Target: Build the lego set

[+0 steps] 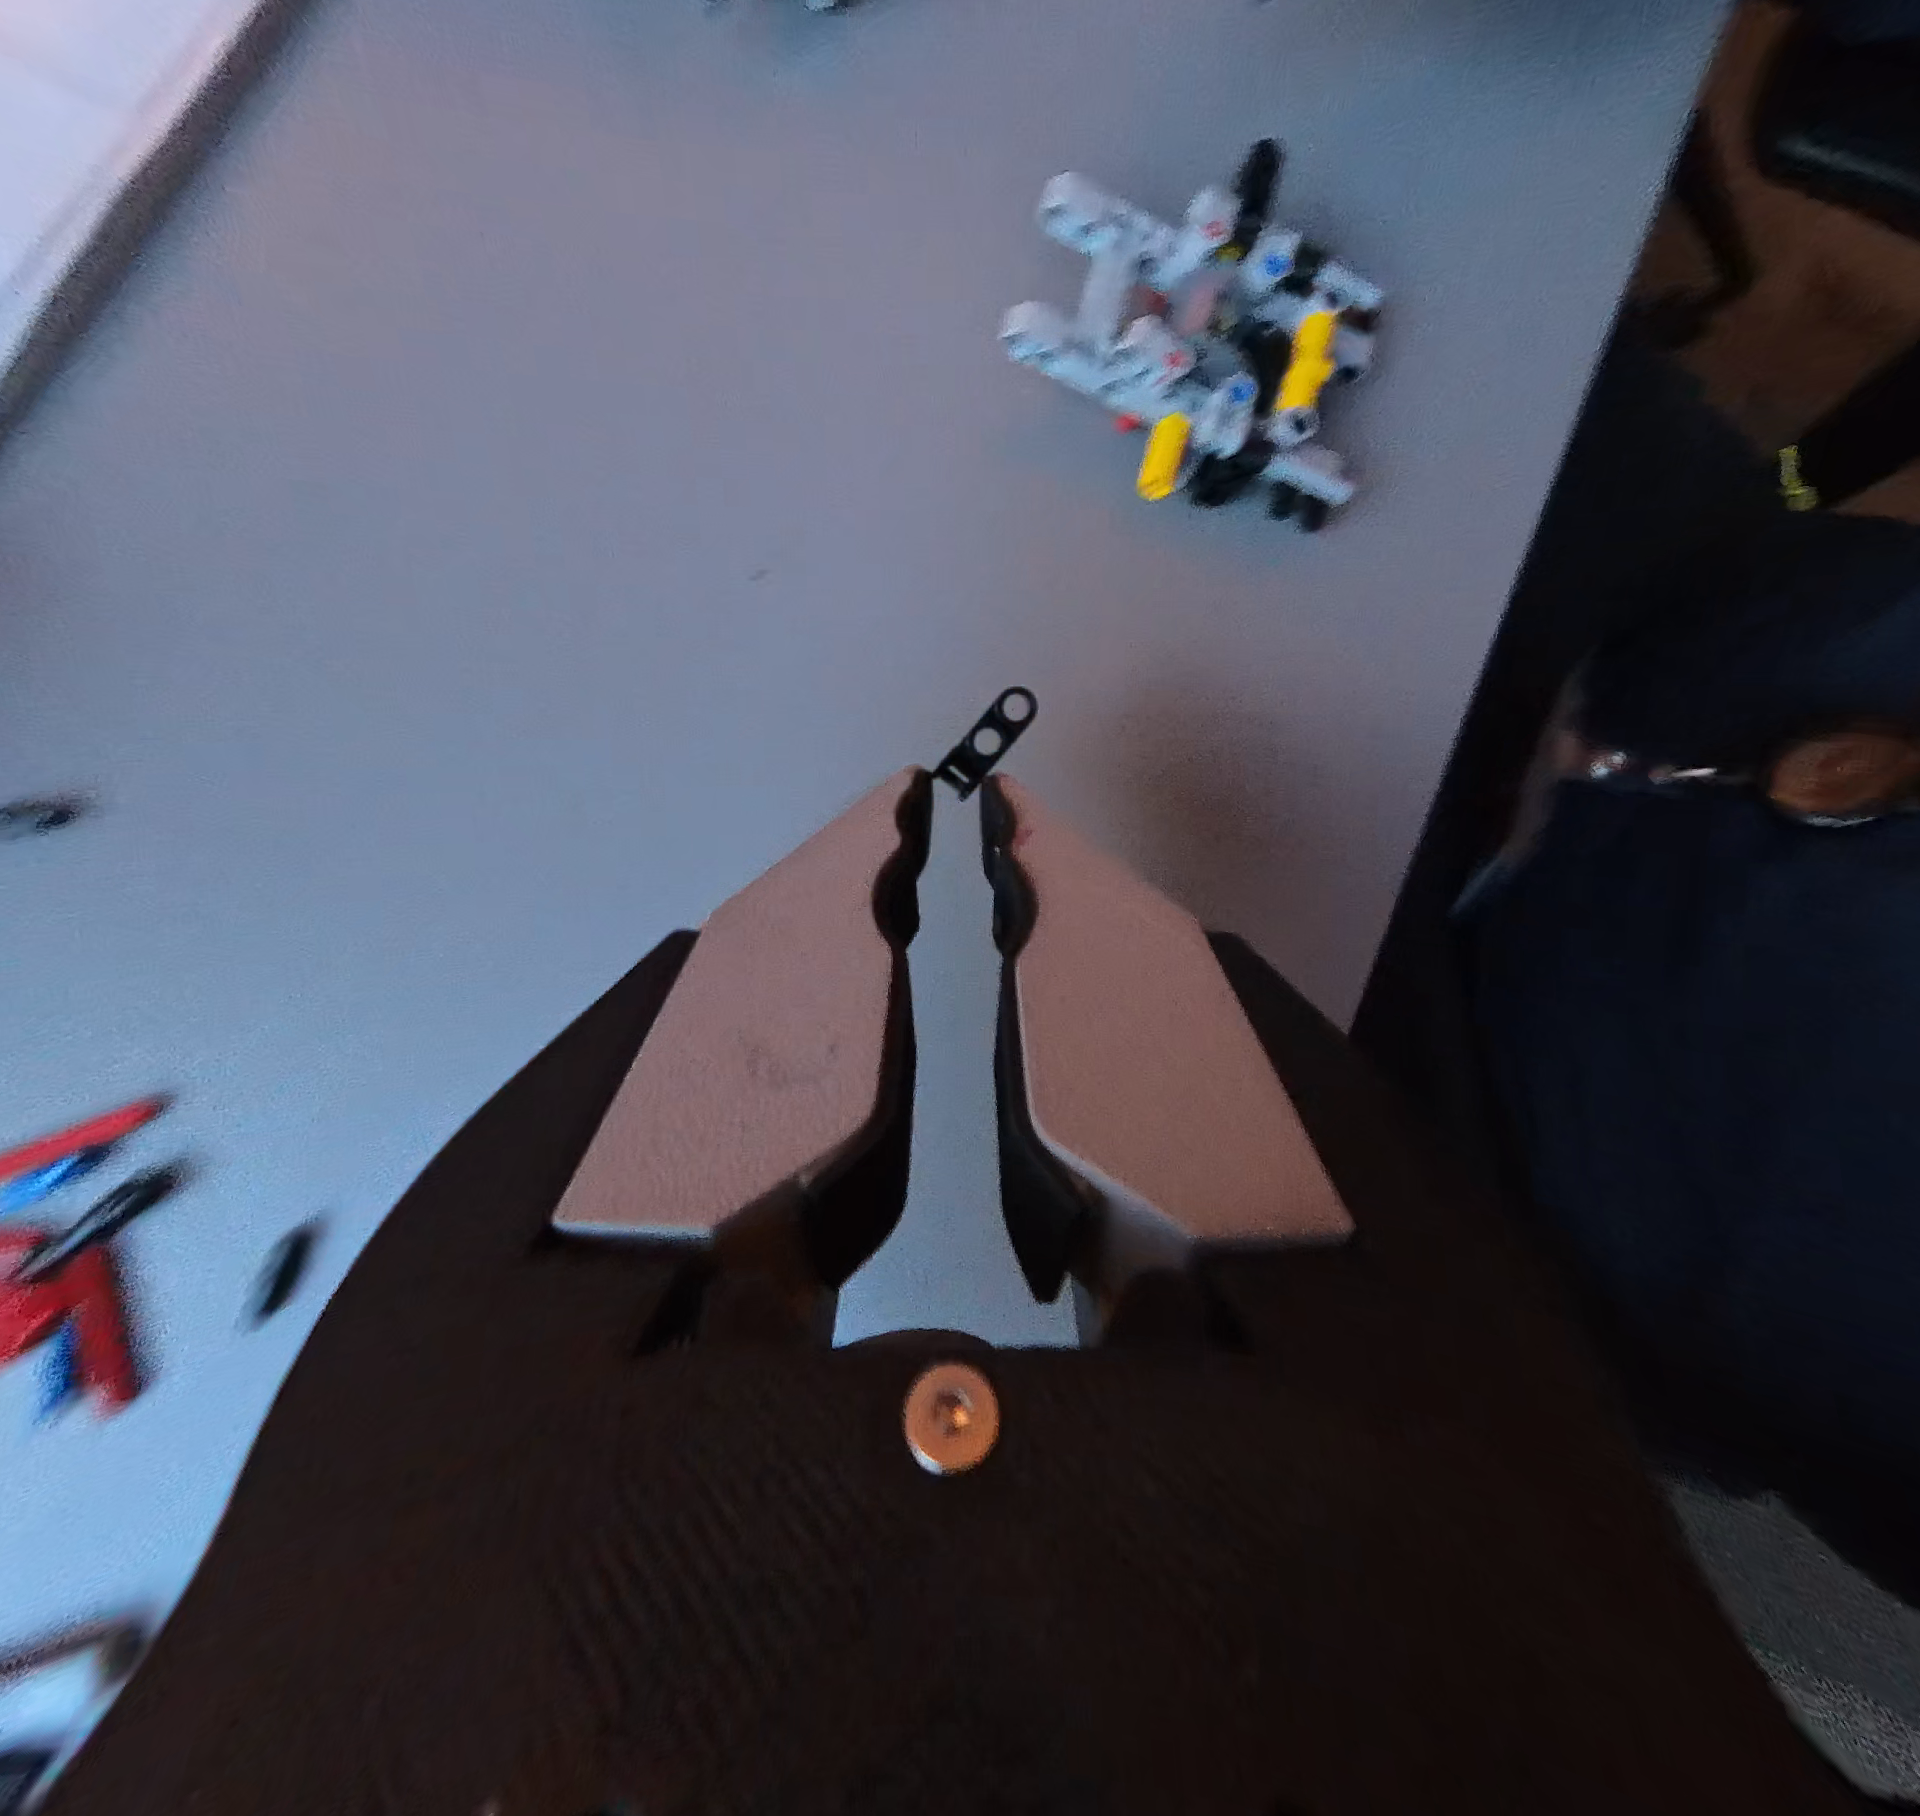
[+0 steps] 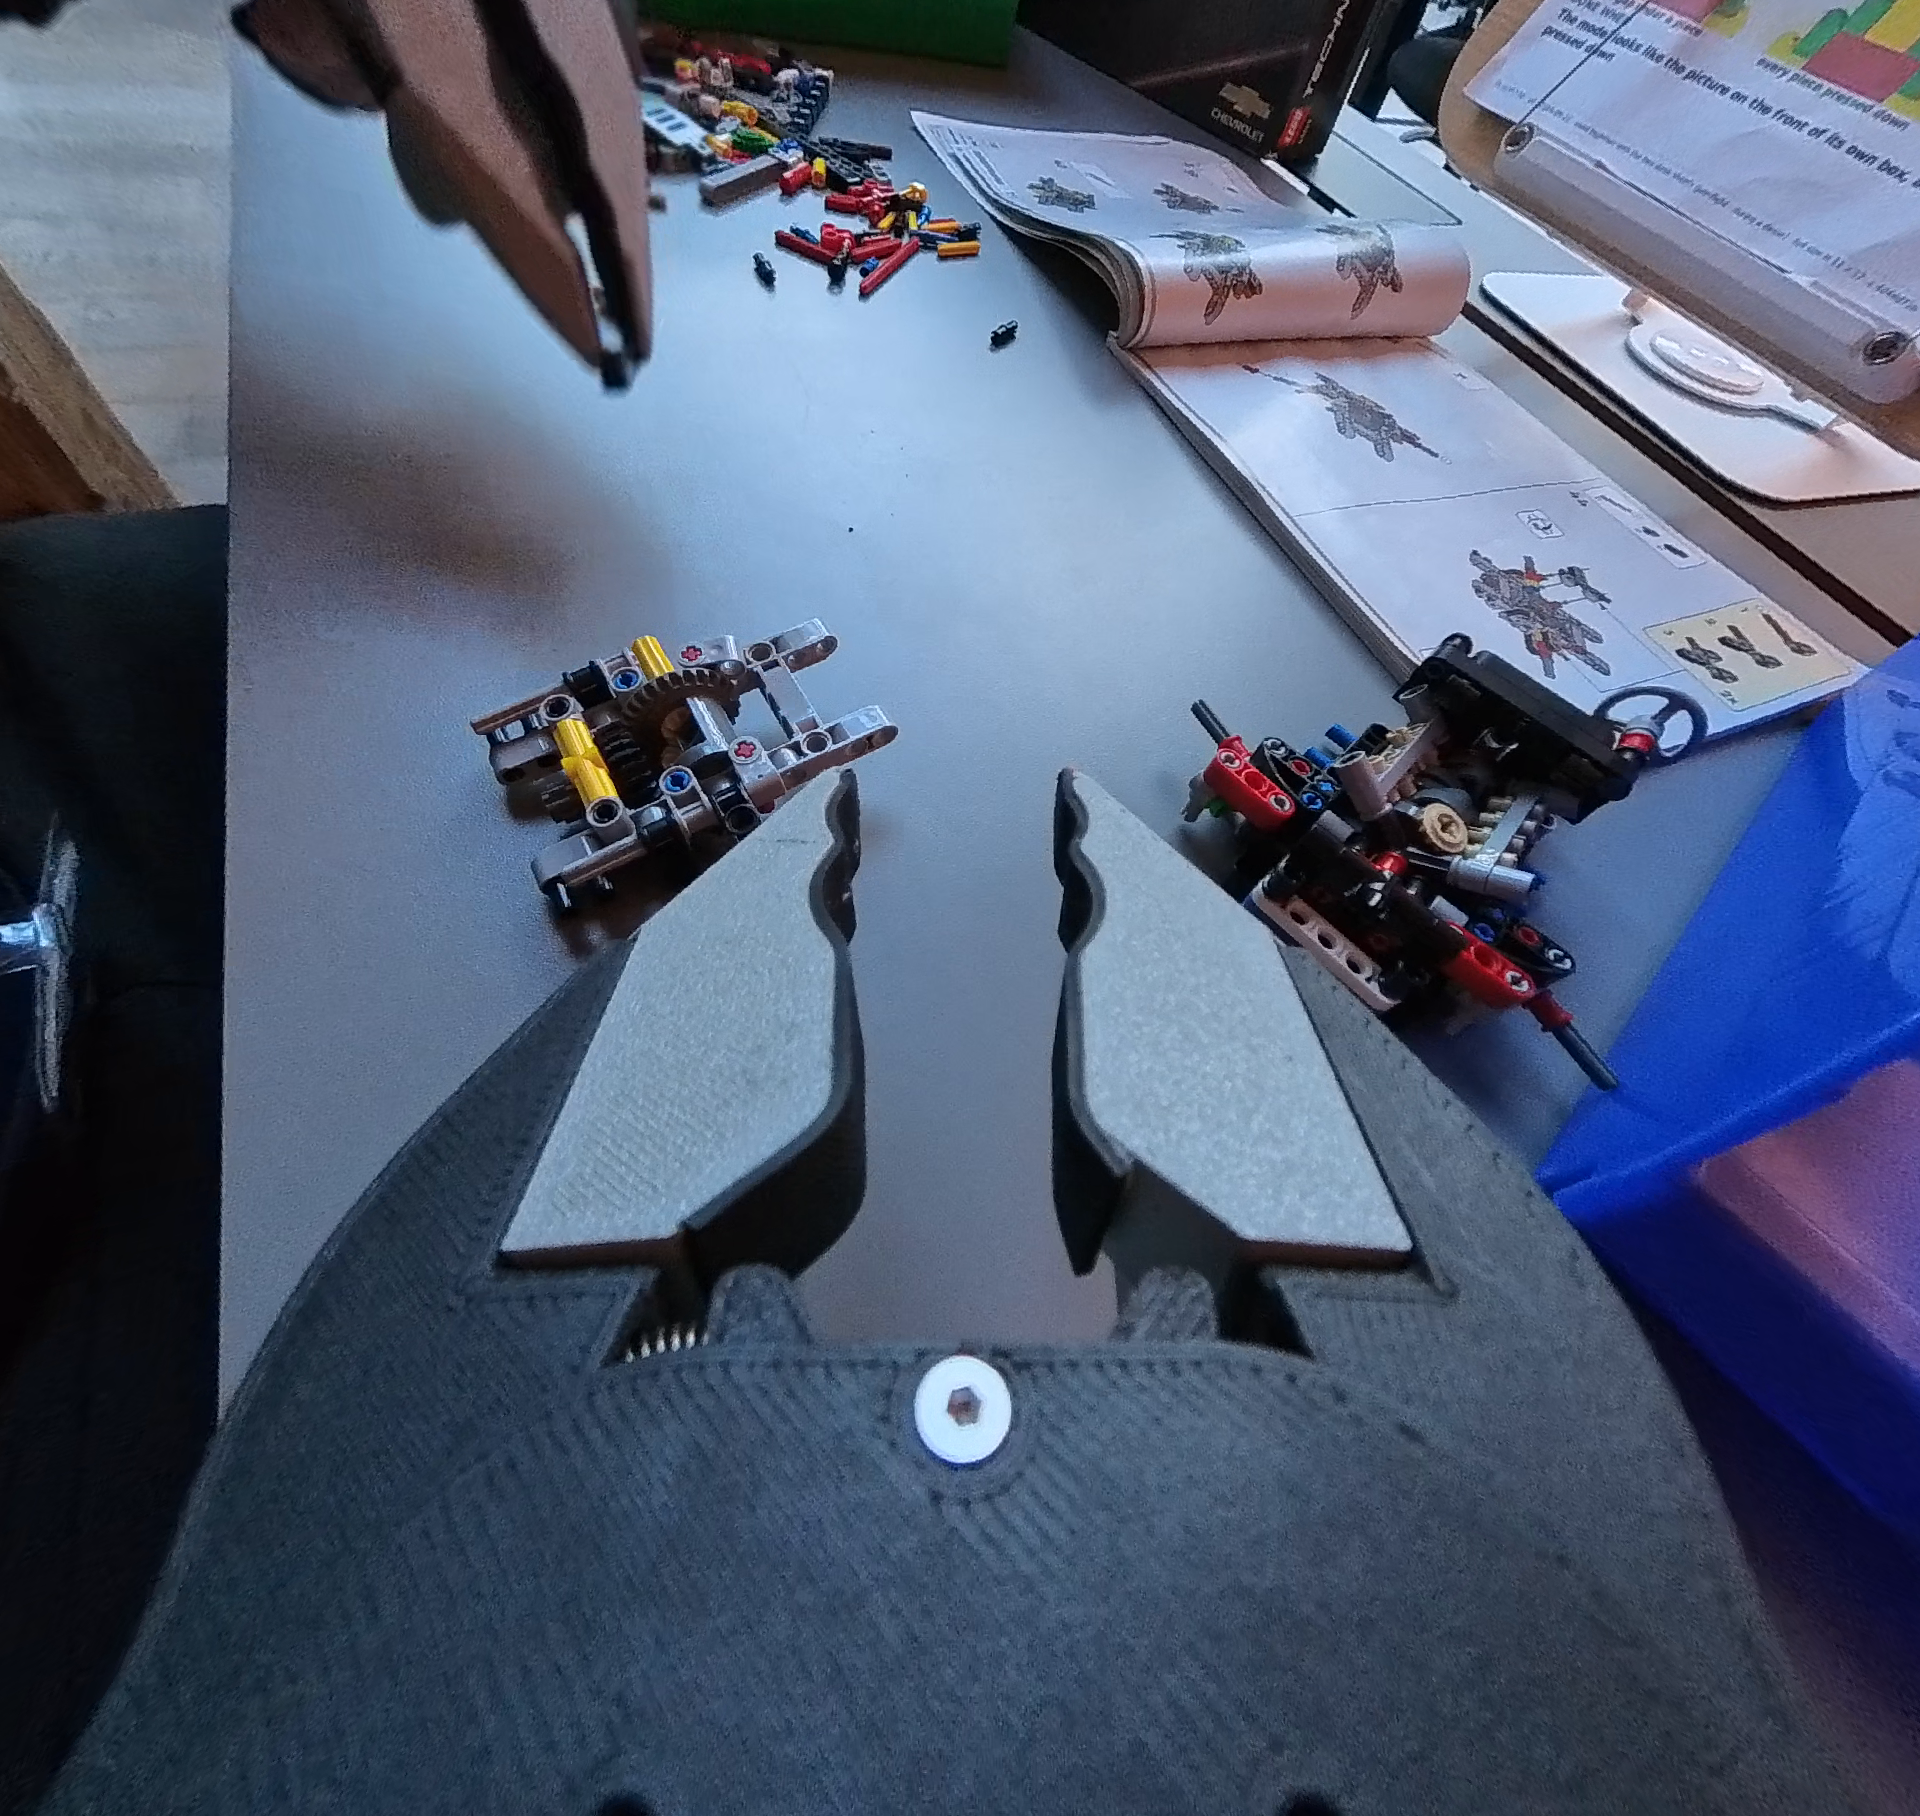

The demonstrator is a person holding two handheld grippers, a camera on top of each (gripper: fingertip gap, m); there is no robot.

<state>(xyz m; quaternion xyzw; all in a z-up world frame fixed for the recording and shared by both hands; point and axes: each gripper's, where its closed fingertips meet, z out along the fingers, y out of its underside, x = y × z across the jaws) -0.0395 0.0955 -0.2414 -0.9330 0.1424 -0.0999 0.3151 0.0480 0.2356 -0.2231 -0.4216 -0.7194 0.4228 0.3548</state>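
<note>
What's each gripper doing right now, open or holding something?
Left gripper: closed on a small black beam piece with holes, held above the table.
Right gripper: open, holding nothing.

left gripper [image 1: 958,781]: lifted, tips pinch a small black flat piece with round holes [image 1: 987,743] | right gripper [image 2: 956,792]: low, jaws wide apart, nothing between

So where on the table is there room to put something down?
The bare grey tabletop stretches wide between the small grey-and-yellow brick frame with a gear and the open instruction booklet, and down between the frame and the black-and-red brick model. It is crowded at the far end, around the scattered pile of small coloured bricks.
</note>
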